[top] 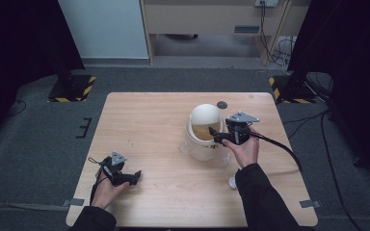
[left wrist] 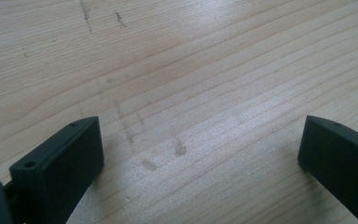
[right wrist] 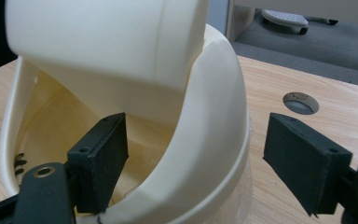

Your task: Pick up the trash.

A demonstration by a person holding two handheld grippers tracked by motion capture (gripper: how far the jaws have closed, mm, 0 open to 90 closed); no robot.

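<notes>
While my left gripper (top: 136, 177) rests wide apart near the table's (top: 154, 125) left edge, my right gripper (right wrist: 196, 158) straddles the cream container's (right wrist: 214, 140) rim, jaws apart.

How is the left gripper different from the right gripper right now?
The left gripper rests low on the bare wooden table near the front edge, while the right gripper is raised at the cream bin.
The left gripper has nothing between its jaws, while the right gripper has one jaw inside the bin's opening and the other outside its wall.
Both are black, held in a hand, with jaws spread apart.
</notes>
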